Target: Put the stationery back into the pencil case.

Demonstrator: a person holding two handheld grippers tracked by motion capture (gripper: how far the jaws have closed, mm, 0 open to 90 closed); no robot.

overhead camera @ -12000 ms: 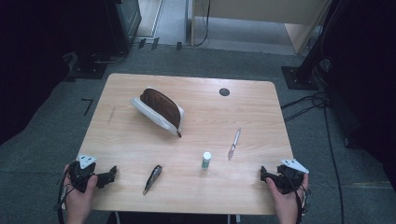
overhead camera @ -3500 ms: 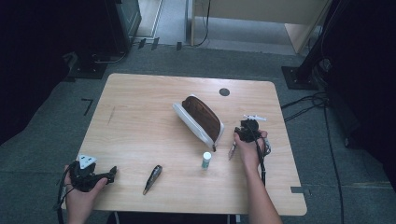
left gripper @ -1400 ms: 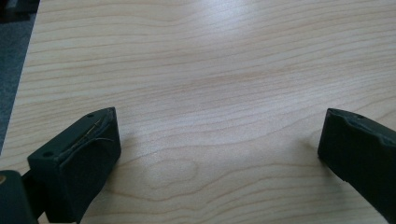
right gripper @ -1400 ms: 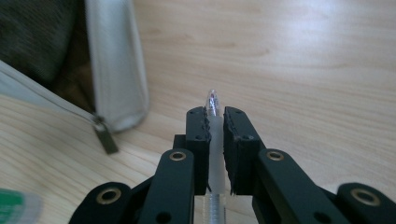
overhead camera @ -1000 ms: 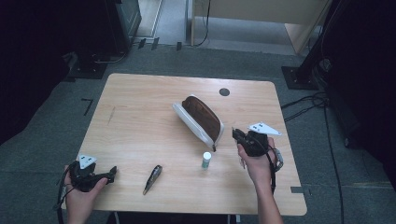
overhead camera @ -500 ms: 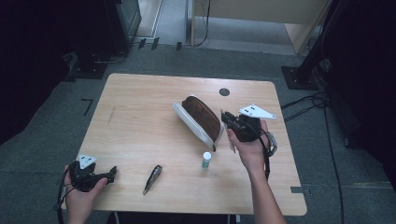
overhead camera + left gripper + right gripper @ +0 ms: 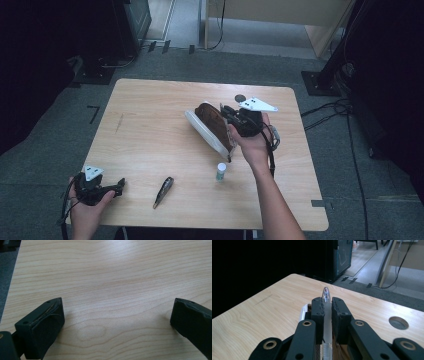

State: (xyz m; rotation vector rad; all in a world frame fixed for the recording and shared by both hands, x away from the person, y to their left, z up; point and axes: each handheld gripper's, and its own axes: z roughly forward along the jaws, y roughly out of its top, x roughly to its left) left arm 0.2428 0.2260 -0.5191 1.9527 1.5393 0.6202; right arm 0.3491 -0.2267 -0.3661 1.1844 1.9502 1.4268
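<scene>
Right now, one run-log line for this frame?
right gripper: shut on pen, above pencil case | left gripper: open, resting on table | glue stick, dark pen: untouched

The left claw (image 7: pixel 117 322) hangs low over bare, pale wood-grain table (image 7: pixel 112 277), its two black jaws spread wide with nothing between them. The table's edge and dark grey floor (image 7: pixel 6 272) show at the upper left.
</scene>
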